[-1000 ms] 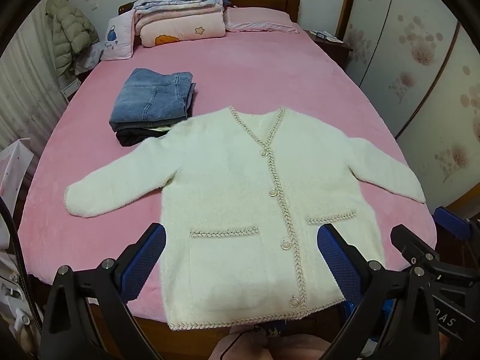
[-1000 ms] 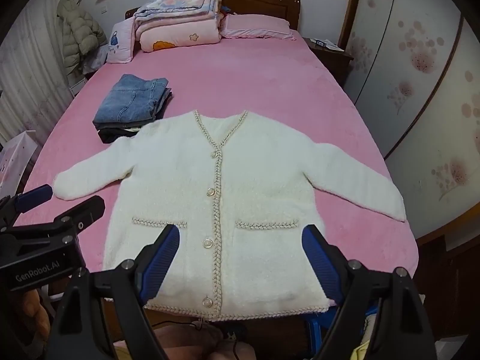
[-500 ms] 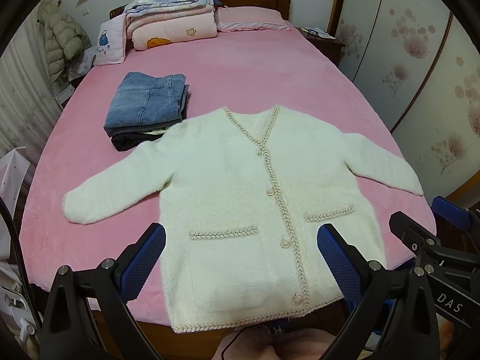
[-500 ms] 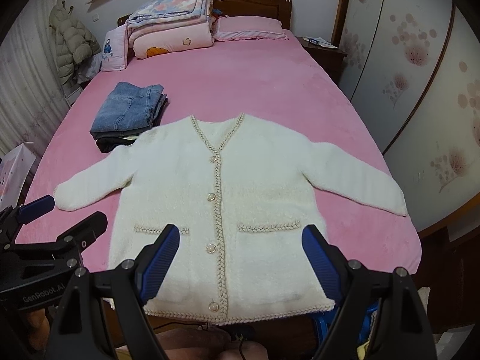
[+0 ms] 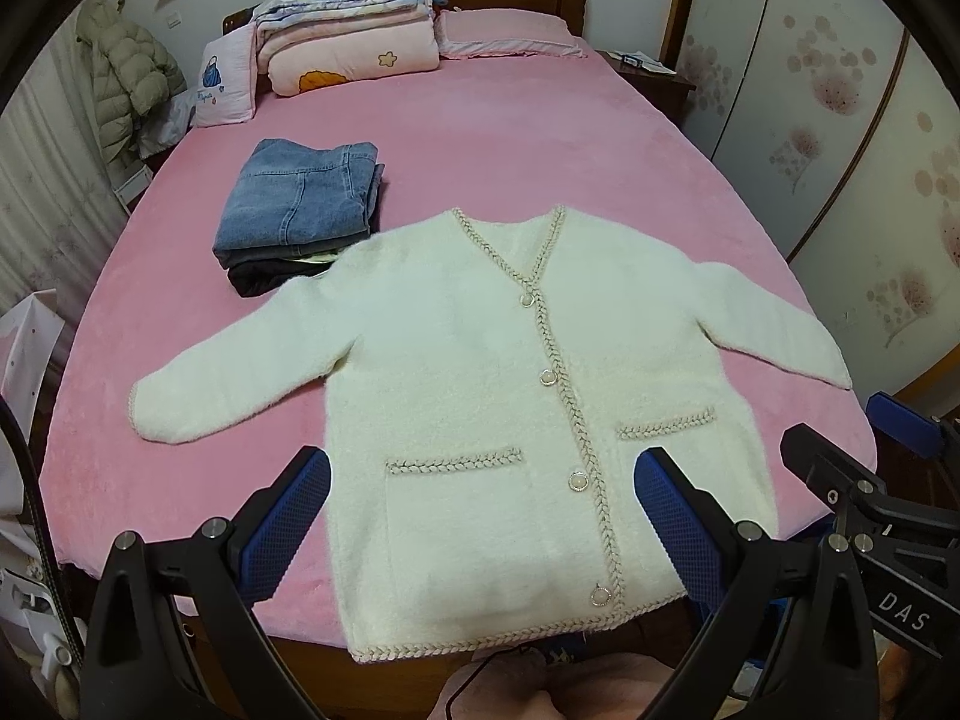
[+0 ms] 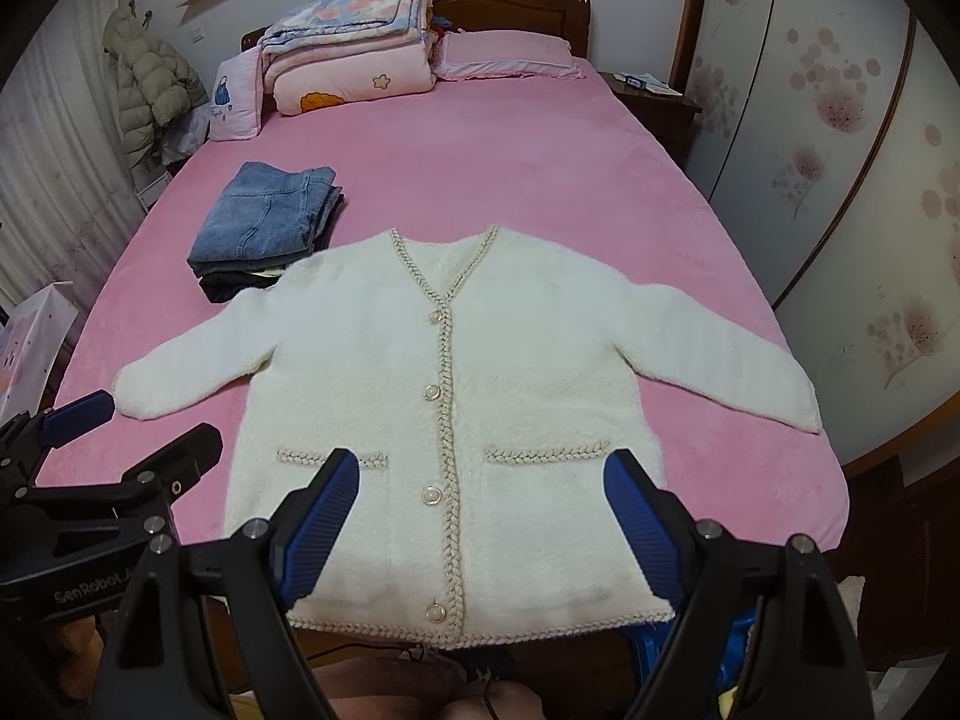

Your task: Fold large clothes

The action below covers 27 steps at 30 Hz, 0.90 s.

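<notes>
White cardigan (image 5: 498,384) lies flat, buttoned, front up on pink bed (image 5: 480,138), hem at near edge, sleeves spread. Since a second ago both views have pulled back and risen slightly; cardigan unmoved. Left gripper (image 5: 480,516) wide open, empty, hovering over hem. Right gripper (image 6: 480,510) likewise agape, nothing held. Folded jeans (image 5: 300,210) beside left shoulder. Judgement: spreading done, first fold not begun.
</notes>
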Tool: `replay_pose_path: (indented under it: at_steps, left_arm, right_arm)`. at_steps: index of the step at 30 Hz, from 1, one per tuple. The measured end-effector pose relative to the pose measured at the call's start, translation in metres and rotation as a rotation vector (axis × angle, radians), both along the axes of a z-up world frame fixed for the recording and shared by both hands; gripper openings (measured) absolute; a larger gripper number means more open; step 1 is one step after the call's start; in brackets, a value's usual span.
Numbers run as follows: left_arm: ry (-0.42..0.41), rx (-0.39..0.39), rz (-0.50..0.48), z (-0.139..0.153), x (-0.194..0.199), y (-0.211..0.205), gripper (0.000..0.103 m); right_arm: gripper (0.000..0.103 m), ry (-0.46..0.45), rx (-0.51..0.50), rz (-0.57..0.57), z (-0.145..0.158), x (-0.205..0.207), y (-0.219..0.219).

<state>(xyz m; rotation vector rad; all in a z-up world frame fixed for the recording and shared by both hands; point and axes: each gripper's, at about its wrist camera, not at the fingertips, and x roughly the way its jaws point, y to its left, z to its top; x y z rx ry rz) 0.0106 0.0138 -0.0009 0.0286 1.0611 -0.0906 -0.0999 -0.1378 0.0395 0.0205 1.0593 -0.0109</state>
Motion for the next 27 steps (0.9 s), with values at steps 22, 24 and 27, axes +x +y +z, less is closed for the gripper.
replay_pose_path:
  at_steps: [22, 24, 27]
  left_arm:
    - [0.011, 0.005, -0.001, -0.0022, -0.0009, 0.0066, 0.101]
    - [0.012, 0.007, -0.003, -0.0026, -0.0015, 0.0067, 0.101]
    - [0.012, 0.008, -0.007, -0.0028, -0.0020, 0.0066, 0.101]
  right_arm:
    - [0.084, 0.006, 0.015, 0.004, -0.0049, -0.0046, 0.0053]
    - [0.084, 0.007, 0.017, 0.003, -0.0051, -0.0049, 0.0058]
    - [0.084, 0.008, 0.020, 0.001, -0.0052, -0.0042, 0.0051]
